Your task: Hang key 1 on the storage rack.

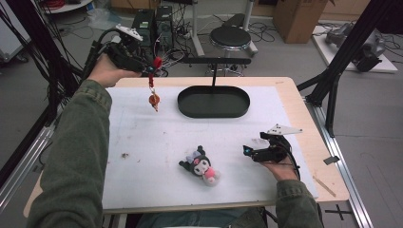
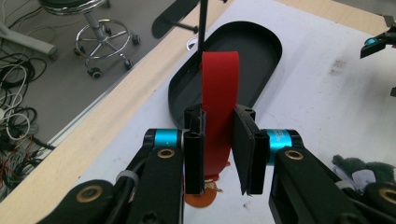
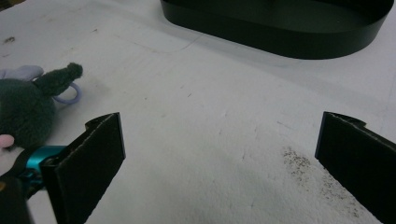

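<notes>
The counter (image 1: 142,190), covered in a white mat, carries a black oval tray (image 1: 214,101) toward its far side, with a thin upright post and crossbar (image 1: 216,61) rising from its far rim (apparently a stand for hanging things). Nearer the person lies a small plush toy (image 1: 202,166), dark with a pink body, on its side and well apart from the tray. The left gripper (image 2: 219,154) is raised above the far-left corner, its fingers (image 2: 194,154) clenched on a red strap (image 2: 219,102) so that an orange charm (image 1: 154,99) dangles free below it, probably held high to clear the mat on the way to the crossbar. The right gripper (image 3: 219,154) rests low beside the plush, fingers (image 3: 100,149) spread wide with nothing between them, seemingly waiting.
</notes>
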Demonstrator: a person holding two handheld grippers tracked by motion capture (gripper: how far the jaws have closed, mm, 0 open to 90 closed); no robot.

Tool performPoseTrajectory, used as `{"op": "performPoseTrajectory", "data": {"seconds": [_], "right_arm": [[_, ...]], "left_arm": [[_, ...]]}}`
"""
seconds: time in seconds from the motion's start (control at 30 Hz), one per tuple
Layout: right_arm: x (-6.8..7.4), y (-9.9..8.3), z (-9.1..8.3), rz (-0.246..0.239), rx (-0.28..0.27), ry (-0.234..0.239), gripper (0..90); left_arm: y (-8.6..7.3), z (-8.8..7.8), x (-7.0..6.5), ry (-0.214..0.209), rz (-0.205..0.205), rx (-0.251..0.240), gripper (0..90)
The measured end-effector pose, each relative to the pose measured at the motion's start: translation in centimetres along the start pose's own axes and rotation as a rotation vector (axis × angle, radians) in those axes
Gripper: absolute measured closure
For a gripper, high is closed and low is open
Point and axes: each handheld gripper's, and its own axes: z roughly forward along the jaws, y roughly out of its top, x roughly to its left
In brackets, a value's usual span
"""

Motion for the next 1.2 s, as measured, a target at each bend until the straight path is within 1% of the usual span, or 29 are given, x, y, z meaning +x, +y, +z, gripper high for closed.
{"op": "performPoseTrajectory", "data": {"seconds": [0.07, 0.1, 0.13, 0.23, 0.27, 0.37, 0.43, 0.5, 0.53, 0.6, 0.63, 0.67, 0.73, 0.77, 0.8, 0.83, 0.97, 1.03, 1.1, 1.2], "right_arm": [[0.1, 0.0, 0.1, -0.01, 0.009, 0.002, 0.5], [0.1, 0.0, 0.2, -0.013, 0.015, 0.002, 0.5], [0.1, -0.1, 0.3, -0.018, 0.019, -0.001, 0.5], [0.2, -0.1, 0.2, -0.018, 0.018, 0.004, 0.5], [0.2, -0.1, 0.2, -0.022, 0.014, 0.003, 0.5], [0.2, -0.1, 0.1, -0.019, 0.017, 0.003, 0.5], [0.1, -0.1, 0.1, -0.022, 0.02, -0.002, 0.5], [0.1, -0.1, 0.1, -0.021, 0.022, -0.001, 0.5], [0.1, -0.1, 0.1, -0.02, 0.023, 0.0, 0.5], [0.1, -0.2, 0.1, -0.02, 0.023, -0.004, 0.5], [0.0, -0.2, 0.1, -0.025, 0.021, -0.006, 0.5], [0.1, -0.2, 0.1, -0.015, 0.027, -0.007, 0.5], [0.1, -0.3, 0.0, -0.026, 0.028, -0.013, 0.5], [0.1, -0.3, -0.1, -0.023, 0.034, -0.015, 0.5], [0.1, -0.4, -0.2, -0.022, 0.034, -0.013, 0.5], [0.0, -0.4, -0.2, -0.021, 0.03, -0.017, 0.5], [-0.1, -0.5, -0.4, -0.011, 0.022, -0.019, 0.5], [-0.1, -0.5, -0.4, -0.01, 0.023, -0.021, 0.5], [-0.1, -0.6, -0.4, -0.012, 0.022, -0.017, 0.5], [-0.2, -0.6, -0.5, -0.01, 0.02, -0.018, 0.5]], "left_arm": [[1.1, 0.6, -0.5, -0.002, 0.022, 0.018, 74.7], [1.6, 0.8, -0.7, -0.008, 0.026, 0.023, 74.7], [2.1, 1.0, -0.8, -0.015, 0.028, 0.022, 74.7], [3.3, 1.6, -1.0, -0.019, 0.035, 0.028, 74.7], [3.7, 1.8, -1.1, -0.011, 0.036, 0.025, 74.7], [4.6, 2.4, -0.7, -0.02, 0.026, 0.039, 74.7], [5.4, 2.7, -0.3, -0.025, 0.017, 0.02, 74.7], [5.9, 3.0, -0.2, -0.028, 0.011, -0.009, 74.7], [6.2, 3.3, -0.1, -0.036, 0.009, -0.016, 74.7], [6.8, 3.7, -0.1, -0.025, 0.01, -0.017, 74.7], [7.1, 3.9, -0.1, -0.026, 0.001, -0.016, 74.7], [7.3, 4.1, -0.1, -0.013, 0.001, -0.008, 74.7], [7.6, 4.6, -0.2, -0.007, -0.01, -0.02, 74.7], [7.6, 4.7, -0.2, -0.006, -0.016, -0.024, 74.7], [7.7, 5.0, -0.2, -0.002, -0.03, -0.035, 74.7], [7.8, 5.3, -0.2, 0.01, -0.035, -0.036, 74.7], [8.4, 5.9, -0.3, 0.042, -0.086, -0.062, 74.7], [8.7, 6.2, -0.3, 0.042, -0.1, -0.081, 74.7], [8.9, 6.5, -0.3, 0.056, -0.113, -0.094, 74.7], [9.0, 7.1, -0.2, 0.055, -0.13, -0.094, 74.8]]}}
